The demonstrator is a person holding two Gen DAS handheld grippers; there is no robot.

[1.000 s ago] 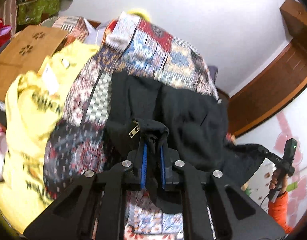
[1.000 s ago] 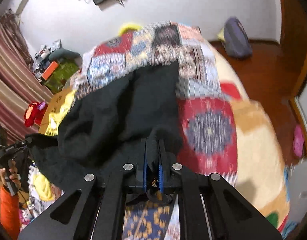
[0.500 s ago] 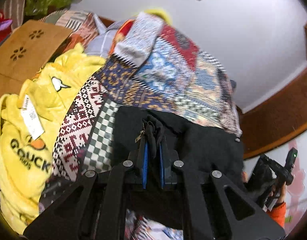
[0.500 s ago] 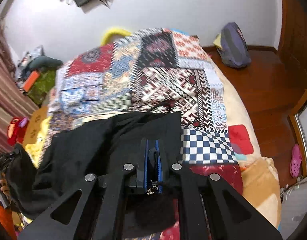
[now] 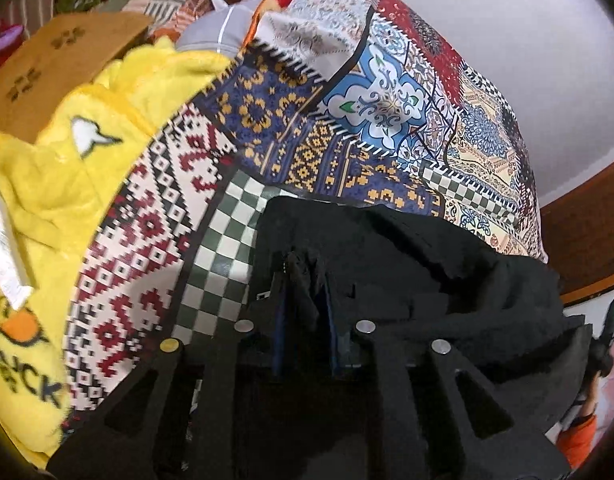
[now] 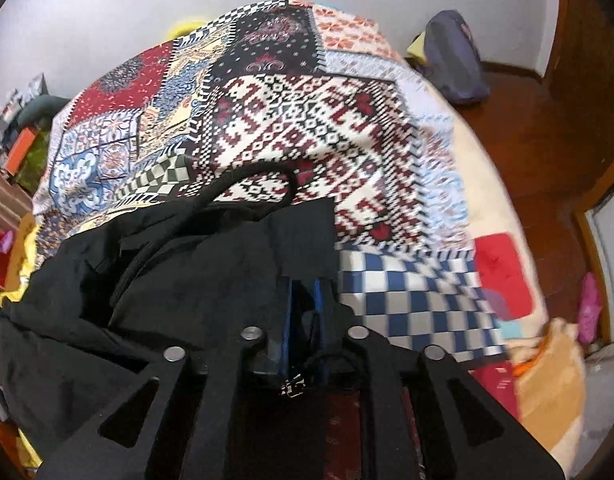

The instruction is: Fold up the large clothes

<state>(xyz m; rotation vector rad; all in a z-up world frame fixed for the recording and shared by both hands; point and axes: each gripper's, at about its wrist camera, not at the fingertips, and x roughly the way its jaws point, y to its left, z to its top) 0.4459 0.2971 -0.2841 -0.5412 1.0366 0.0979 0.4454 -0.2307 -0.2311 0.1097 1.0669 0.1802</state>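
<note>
A large black garment (image 5: 419,264) lies spread on a patchwork bedspread (image 5: 267,132). My left gripper (image 5: 305,280) is shut on a bunched edge of it near its left corner, low over the bed. In the right wrist view the same black garment (image 6: 179,280) fills the left, with a black drawstring loop (image 6: 259,176) lying past its edge. My right gripper (image 6: 303,292) is shut on the garment's right corner, with a metal zipper pull (image 6: 293,390) hanging below the fingers.
A yellow fleece garment (image 5: 51,208) with a paper tag lies left of the bedspread, beside a cardboard box (image 5: 55,64). A purple bag (image 6: 455,56) sits on the wooden floor (image 6: 547,120) beyond the bed. The other handheld gripper (image 5: 605,340) shows at the right edge.
Both grippers have carried the garment's edge forward and down toward the bed. The black cloth now lies flatter and lower on the bedspread, and more of the patchwork shows beyond it.
</note>
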